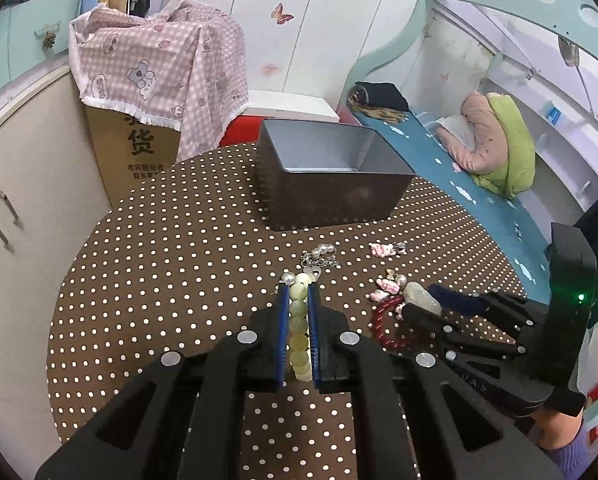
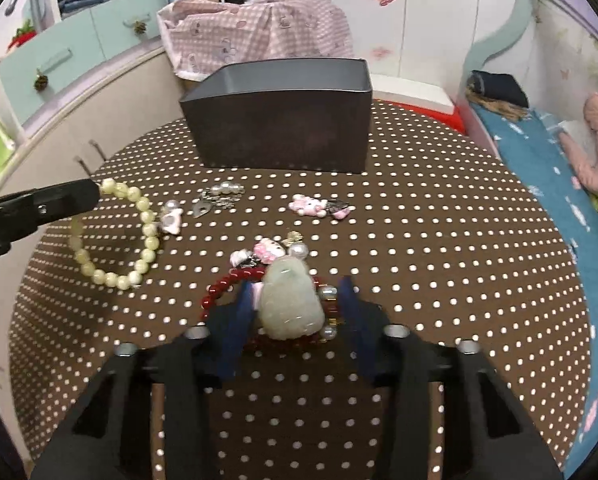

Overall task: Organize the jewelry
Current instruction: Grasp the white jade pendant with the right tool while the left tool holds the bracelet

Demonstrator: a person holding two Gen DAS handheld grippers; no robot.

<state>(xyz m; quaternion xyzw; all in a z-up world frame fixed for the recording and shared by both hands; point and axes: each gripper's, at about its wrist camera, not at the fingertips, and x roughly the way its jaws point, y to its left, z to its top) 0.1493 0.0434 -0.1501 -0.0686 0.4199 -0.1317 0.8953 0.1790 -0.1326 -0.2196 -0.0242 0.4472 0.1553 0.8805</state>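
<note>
The left claw is clamped on the pale green bead bracelet, the string of beads pinched in a line between its blue pads; in the right wrist view the rest of the loop hangs out of the claw's tip over the polka-dot counter, nearer than the grey tin box. The right claw straddles the whitish jade pendant, which lies on the red bead bracelet. Its left pad touches the stone, while its right pad stands clear of it (so the claw is part-way closed, gripping nothing yet). Just beyond the pendant, toward the box, lies a pink cat charm beside a pearl. Further toward the box lie a second pink charm and a pearl chain with a metal tag. The box stands open-topped at the counter's far side, well apart from both claws.
</note>
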